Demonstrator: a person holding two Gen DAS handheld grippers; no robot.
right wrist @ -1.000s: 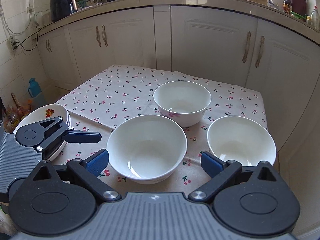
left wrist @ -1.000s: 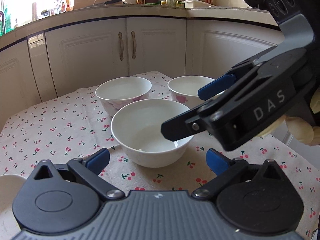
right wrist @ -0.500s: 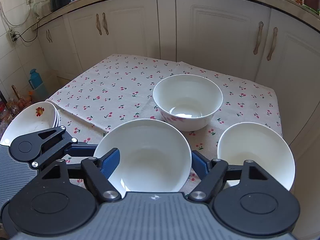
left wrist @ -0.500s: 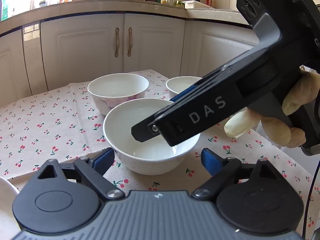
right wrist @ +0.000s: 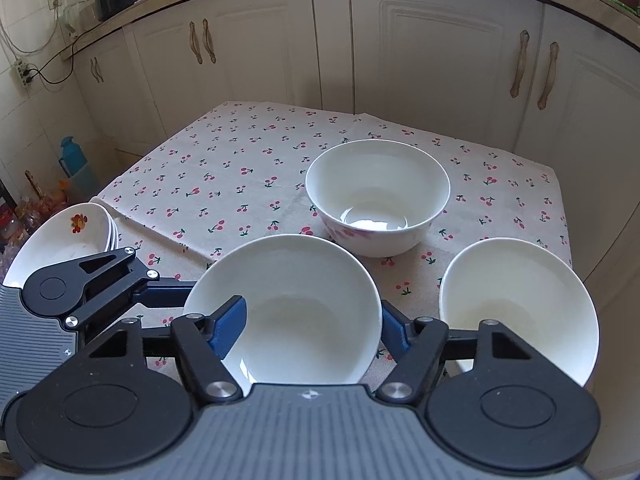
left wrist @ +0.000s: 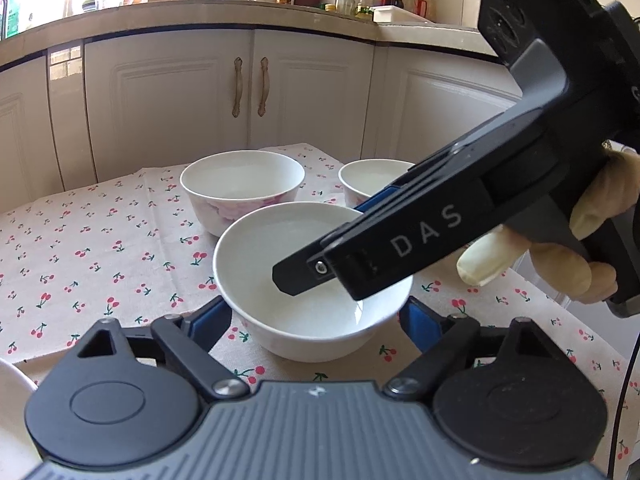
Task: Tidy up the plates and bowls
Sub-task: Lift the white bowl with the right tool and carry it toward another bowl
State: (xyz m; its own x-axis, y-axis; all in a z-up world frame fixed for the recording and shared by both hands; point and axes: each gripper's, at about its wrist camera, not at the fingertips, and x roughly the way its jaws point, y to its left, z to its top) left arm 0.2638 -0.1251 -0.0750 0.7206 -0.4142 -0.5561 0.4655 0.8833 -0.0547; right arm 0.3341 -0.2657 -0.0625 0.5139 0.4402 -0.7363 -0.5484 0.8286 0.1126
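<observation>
Three white bowls stand on the cherry-print tablecloth point(right wrist: 224, 168). The near bowl point(right wrist: 296, 312) point(left wrist: 304, 292) sits between both grippers. My right gripper point(right wrist: 310, 324) is open, with one blue finger inside the bowl and the other outside its right rim. My left gripper point(left wrist: 314, 322) is open and straddles the same bowl low on its near side. A flowered bowl point(right wrist: 378, 200) point(left wrist: 242, 186) stands behind it, and a third bowl point(right wrist: 516, 300) point(left wrist: 374, 180) is to the right. Stacked flower-print plates point(right wrist: 68, 236) lie at the table's left edge.
White kitchen cabinets point(right wrist: 432, 40) wrap around the table's far sides. A blue flask point(right wrist: 74, 164) and clutter sit on the floor to the left. The right gripper's body point(left wrist: 460, 216) and gloved hand point(left wrist: 560, 256) fill the right half of the left wrist view.
Both grippers have moved in on the near bowl. The right gripper has dropped lower, so one finger now reaches inside the bowl. The bowls have not moved.
</observation>
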